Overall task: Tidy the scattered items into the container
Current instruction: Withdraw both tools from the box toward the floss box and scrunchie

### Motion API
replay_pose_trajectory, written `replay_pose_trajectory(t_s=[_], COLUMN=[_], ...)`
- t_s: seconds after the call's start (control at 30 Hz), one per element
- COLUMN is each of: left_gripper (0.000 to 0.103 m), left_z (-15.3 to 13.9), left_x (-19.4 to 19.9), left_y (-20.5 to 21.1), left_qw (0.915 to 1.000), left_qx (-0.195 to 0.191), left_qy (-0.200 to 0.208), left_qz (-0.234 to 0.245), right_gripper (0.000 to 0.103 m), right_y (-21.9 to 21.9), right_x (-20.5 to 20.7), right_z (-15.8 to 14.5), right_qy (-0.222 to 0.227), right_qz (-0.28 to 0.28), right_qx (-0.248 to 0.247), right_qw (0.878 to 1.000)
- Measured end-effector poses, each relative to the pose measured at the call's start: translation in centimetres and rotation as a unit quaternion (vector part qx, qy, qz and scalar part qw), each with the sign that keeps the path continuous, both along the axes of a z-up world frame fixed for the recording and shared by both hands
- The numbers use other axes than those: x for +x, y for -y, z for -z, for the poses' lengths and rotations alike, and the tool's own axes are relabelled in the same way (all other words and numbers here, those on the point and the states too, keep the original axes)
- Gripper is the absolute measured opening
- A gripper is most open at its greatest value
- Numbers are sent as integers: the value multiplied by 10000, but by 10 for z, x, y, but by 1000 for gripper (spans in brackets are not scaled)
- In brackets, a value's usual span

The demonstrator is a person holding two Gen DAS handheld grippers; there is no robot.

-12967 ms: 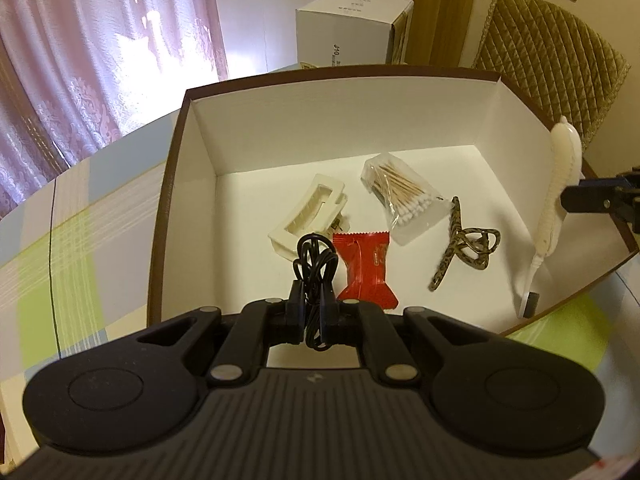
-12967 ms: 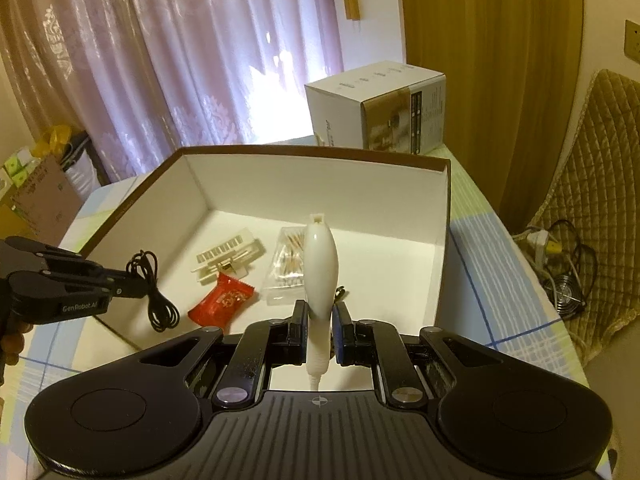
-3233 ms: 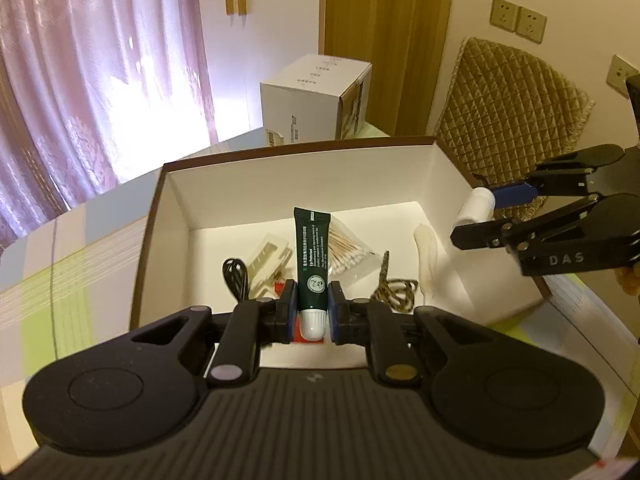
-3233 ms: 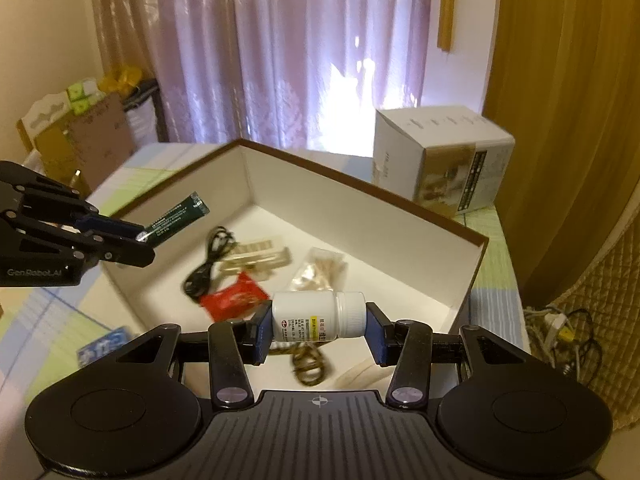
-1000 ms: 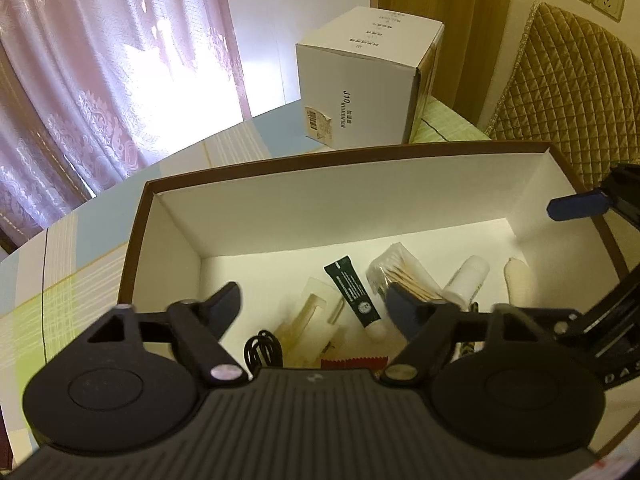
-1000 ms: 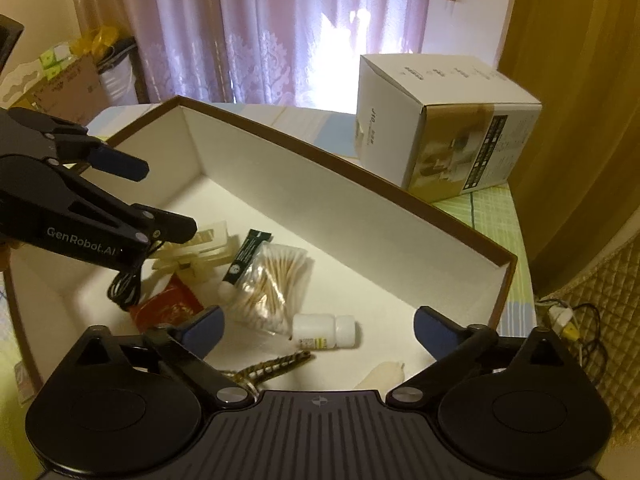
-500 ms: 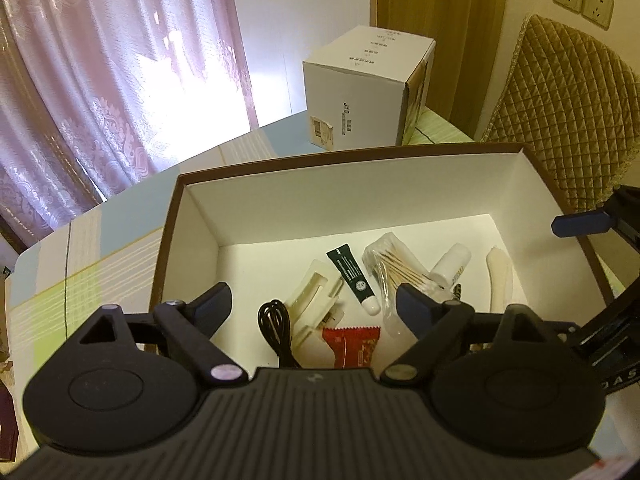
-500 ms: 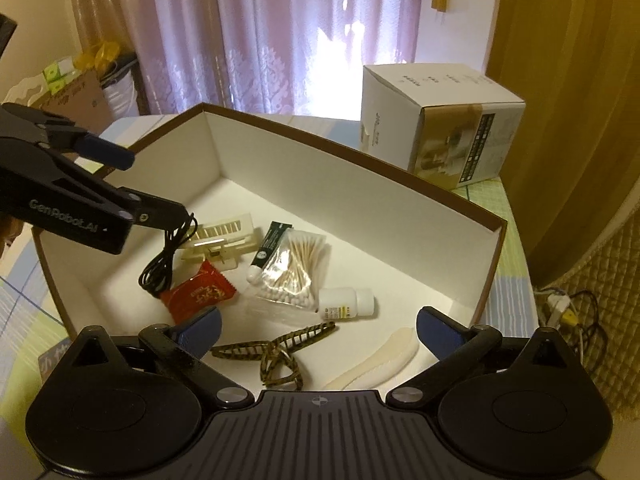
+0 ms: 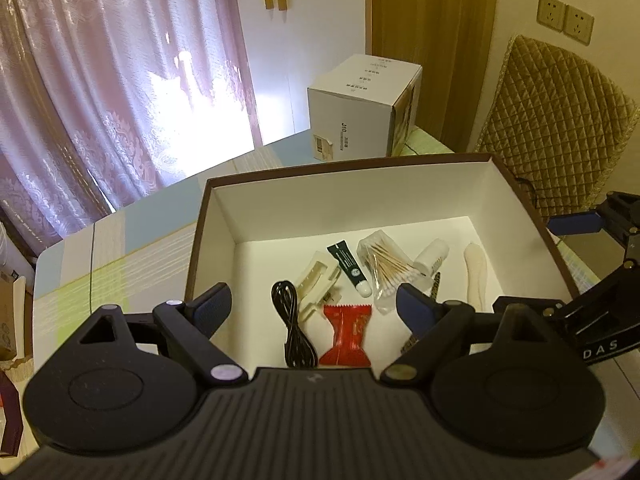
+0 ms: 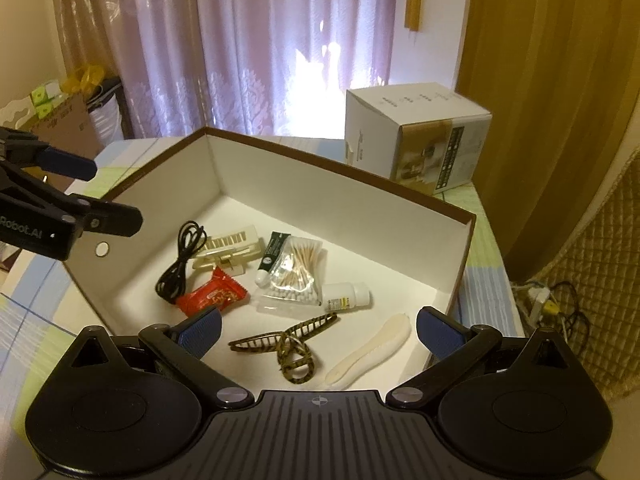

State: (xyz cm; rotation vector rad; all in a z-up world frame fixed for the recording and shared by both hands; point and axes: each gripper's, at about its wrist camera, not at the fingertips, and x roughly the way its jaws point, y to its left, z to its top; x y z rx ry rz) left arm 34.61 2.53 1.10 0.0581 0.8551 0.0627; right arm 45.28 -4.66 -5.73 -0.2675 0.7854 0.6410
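Both tongs, left (image 9: 314, 306) and right (image 10: 318, 330), spread and empty over the box (image 10: 340, 168) (looks full); main risk: clipping its rim and shifting it.

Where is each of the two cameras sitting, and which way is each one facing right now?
Left wrist: on the left hand-held gripper, open, looking down into the container from its near left; the right hand-held gripper's fingers intrude at right.
Right wrist: on the right hand-held gripper, open, looking in from the near right; the left hand-held gripper's fingers show at left.
Both share the red packet, black cable and white carton.
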Motion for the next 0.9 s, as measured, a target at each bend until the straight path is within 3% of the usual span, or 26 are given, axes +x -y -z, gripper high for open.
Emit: replay_pose_trajectory(t_s=[0.37,0.9], left_gripper=[88,89], left_z=[-15,-25], left_x=[-60,-130], left_y=[-2,-12], left_qw=[9999,9997], left_qx=[66,82], left_qy=[74,216], left_qz=[-88,-81], right_gripper=[101,101], right_y=[-4,-18], right_x=[-56,-130], right_z=[-22,-29], right_qy=[346,347], right_qz=[237,275], right_qx=[246,450], right_qw=[9988,9980])
